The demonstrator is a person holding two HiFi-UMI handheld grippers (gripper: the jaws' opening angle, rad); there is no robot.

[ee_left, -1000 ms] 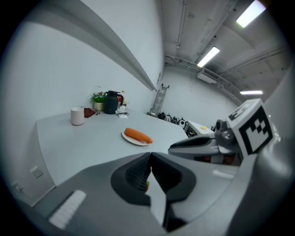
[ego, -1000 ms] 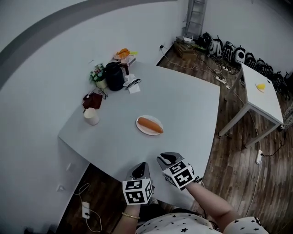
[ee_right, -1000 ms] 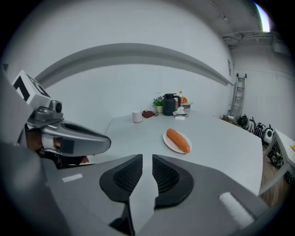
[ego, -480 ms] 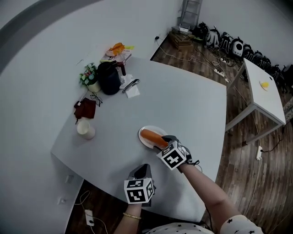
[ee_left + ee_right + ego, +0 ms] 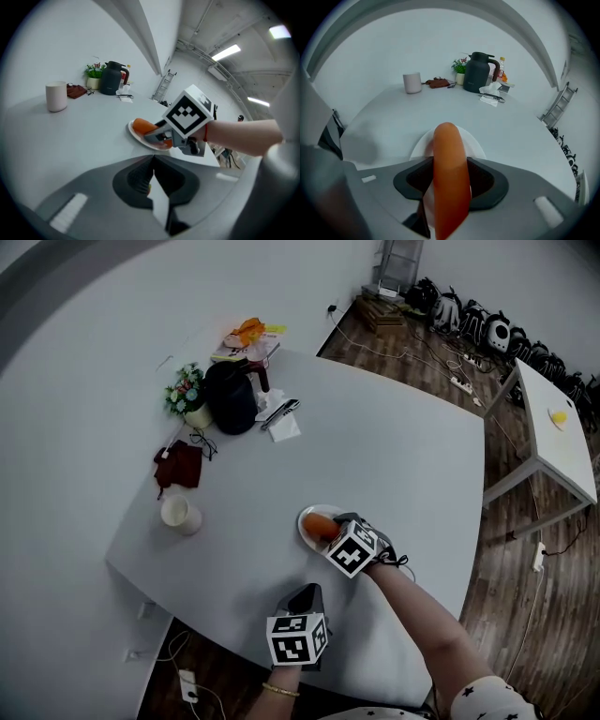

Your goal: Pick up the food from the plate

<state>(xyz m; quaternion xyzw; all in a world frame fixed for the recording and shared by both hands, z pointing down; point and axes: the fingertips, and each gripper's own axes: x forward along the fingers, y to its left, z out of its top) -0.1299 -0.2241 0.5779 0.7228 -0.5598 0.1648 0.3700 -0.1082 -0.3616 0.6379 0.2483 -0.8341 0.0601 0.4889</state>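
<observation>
Right gripper view: a smooth orange sausage [image 5: 449, 140] is seen lying on a white plate [image 5: 477, 144] on the desk [image 5: 525, 126], towards the person's side. It is straddled by the right gripper [image 5: 450, 180], whose fingers [image 5: 485, 185] are opening and not clamped on it. The left gripper [image 5: 151, 174] is kept pressed together, nothing held. A mug [image 5: 412, 83], dark jug [image 5: 480, 71] and potted plant [image 5: 461, 67] are set well behind.

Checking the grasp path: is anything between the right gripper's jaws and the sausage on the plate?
Nothing visible. The sausage on the plate lies directly between the right gripper's jaws, which are opening; no other object intervenes.
</observation>
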